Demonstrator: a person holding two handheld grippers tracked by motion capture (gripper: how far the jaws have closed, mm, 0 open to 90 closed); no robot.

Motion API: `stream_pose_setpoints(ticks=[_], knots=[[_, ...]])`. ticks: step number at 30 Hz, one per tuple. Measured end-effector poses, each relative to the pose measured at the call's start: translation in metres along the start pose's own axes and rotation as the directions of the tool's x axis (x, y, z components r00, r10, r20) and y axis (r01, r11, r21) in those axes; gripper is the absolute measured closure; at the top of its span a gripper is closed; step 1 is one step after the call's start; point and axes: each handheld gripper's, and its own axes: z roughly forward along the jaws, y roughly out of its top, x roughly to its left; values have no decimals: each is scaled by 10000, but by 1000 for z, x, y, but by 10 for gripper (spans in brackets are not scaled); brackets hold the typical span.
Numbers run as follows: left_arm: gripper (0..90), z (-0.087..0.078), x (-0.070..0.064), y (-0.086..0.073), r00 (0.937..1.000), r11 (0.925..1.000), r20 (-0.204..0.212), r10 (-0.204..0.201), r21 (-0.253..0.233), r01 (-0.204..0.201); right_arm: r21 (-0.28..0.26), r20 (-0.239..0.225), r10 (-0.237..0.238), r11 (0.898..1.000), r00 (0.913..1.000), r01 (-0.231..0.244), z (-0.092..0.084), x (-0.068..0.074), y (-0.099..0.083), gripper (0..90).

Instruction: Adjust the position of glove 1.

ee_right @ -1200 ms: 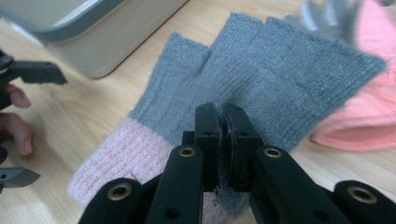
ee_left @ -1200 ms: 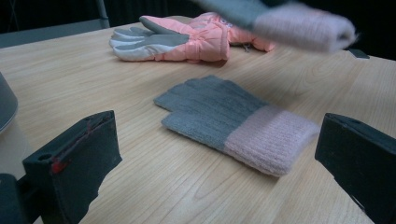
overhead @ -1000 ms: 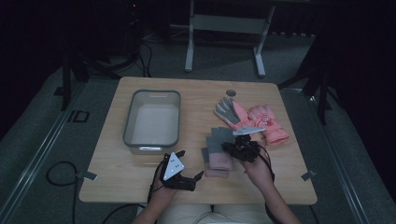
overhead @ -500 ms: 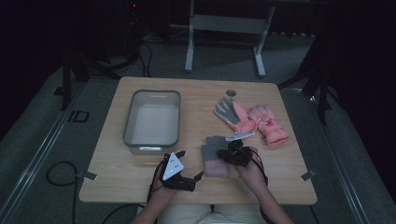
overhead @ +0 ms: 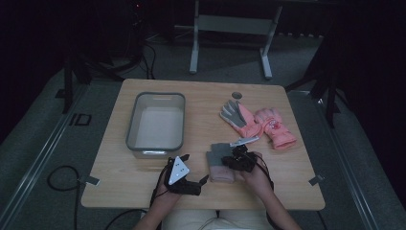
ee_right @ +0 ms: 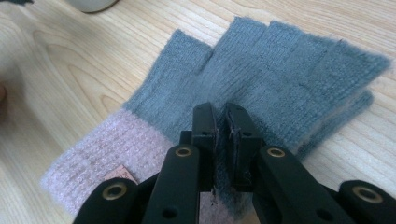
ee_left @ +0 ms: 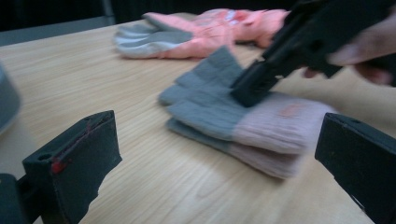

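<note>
right gripper pinches the knit gloves near the table's front edge

nearest the person, at about 6 o'clock on the table [overhead: 143, 191], the left gripper [overhead: 191, 178] rests on the wood with its jaws spread wide and nothing between them — in the left gripper view the two black pads [ee_left: 74, 163] stand far apart with bare table in the gap.

just to its 3 o'clock sits the right gripper [overhead: 238, 158], held in the person's right hand [overhead: 256, 175]. its jaws are nearly closed and nip a fold of grey knit from the top of the stacked grey-and-pink gloves [ee_right: 261, 70]; the right gripper view shows the fabric caught between the pads. the jaws have just been opening a touch, yet the knit is between them. the gloves lie flat on the table, one on the other, pink cuffs toward the person and grey fingers pointing to 12 o'clock.

farther out, at 10 o'clock from the gloves, stands a grey bin [overhead: 157, 122]. at 1 o'clock lie a pair of pink winter gloves [overhead: 261, 123] — well apart from the knit pair. beyond them, near the far edge, is a small round grey disc [overhead: 237, 95].
</note>
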Motion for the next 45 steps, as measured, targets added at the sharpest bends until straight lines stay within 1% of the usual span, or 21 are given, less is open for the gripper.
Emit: stream_pose_setpoints(ticks=[7,13,17,18,20,21,22,23,24,25,26,29,30,31,34,36,37,40,41,44,45], knots=[[0,-2,1,4,9968,9990,771,-200,-391,230,-364,51,-141,9992,9999,143,-14,-3,3,710],[39,1,-12,19,9936,9972,867,723,-252,-703,-755,499,-86,9971,9987,124,-33,-21,10,628],[47,8,-16,33,9842,9905,1331,1164,573,-1249,-895,590,53,9960,9982,0,-39,-34,15,594],[51,10,-17,35,9784,9853,1518,1406,756,-1533,-900,566,149,9959,9983,-97,-38,-36,16,594],[51,14,-18,37,9602,9779,2248,1655,887,-1893,-935,506,334,9952,9982,-285,-36,-41,18,591],[58,17,-18,38,9545,9737,2443,1712,1060,-2018,-929,468,419,9950,9980,-374,-35,-43,19,588],[76,17,-18,38,9545,9737,2443,1712,1060,-2018,-910,447,505,9948,9977,-463,-33,-44,19,583],[76,20,-19,38,9475,9682,2602,1859,1156,-2217,-910,447,505,9948,9977,-463,-33,-44,19,583],[92,25,-22,38,9343,9596,2909,2060,1270,-2512,-914,412,556,9945,9976,-516,-30,-46,20,579],[137,27,-23,38,9296,9550,3001,2141,1356,-2637,-861,373,699,9941,9969,-665,-26,-48,20,575],[143,30,-25,38,9206,9482,3155,2301,1404,-2851,-848,378,744,9939,9965,-710,-24,-48,20,569],[206,37,-29,38,8930,9217,3381,2971,1429,-3607,-696,325,855,9941,9958,-831,-16,-52,20,548],[216,37,-29,38,8930,9217,3381,2971,1429,-3607,-696,325,855,9941,9958,-831,-16,-52,20,548],[216,41,-30,38,8819,9067,3429,3235,1543,-3925,-629,326,916,9940,9953,-895,-12,-53,20,538],[254,48,-34,36,8581,8710,3488,3768,1819,-4564,-487,355,1066,9933,9937,-1048,-3,-57,20,511],[259,52,-34,34,8454,8549,3609,3937,1944,-4811,-437,354,1183,9922,9924,-1167,0,-59,20,488],[271,54,-35,33,8353,8386,3632,4128,2063,-5042,-384,357,1224,9919,9918,-1210,2,-60,20,479],[290,57,-36,29,8199,8133,3662,4402,2244,-5369,-204,371,1360,9906,9900,-1353,6,-62,19,453],[296,58,-36,28,8188,8111,3656,4425,2262,-5394,-159,385,1324,9911,9905,-1318,8,-62,18,441],[314,61,-37,26,8117,7889,3568,4624,2524,-5603,102,435,1238,9922,9914,-1243,14,-63,16,412],[320,61,-37,26,8182,7950,3546,4526,2552,-5503,83,393,1283,9916,9910,-1287,14,-63,16,412]])
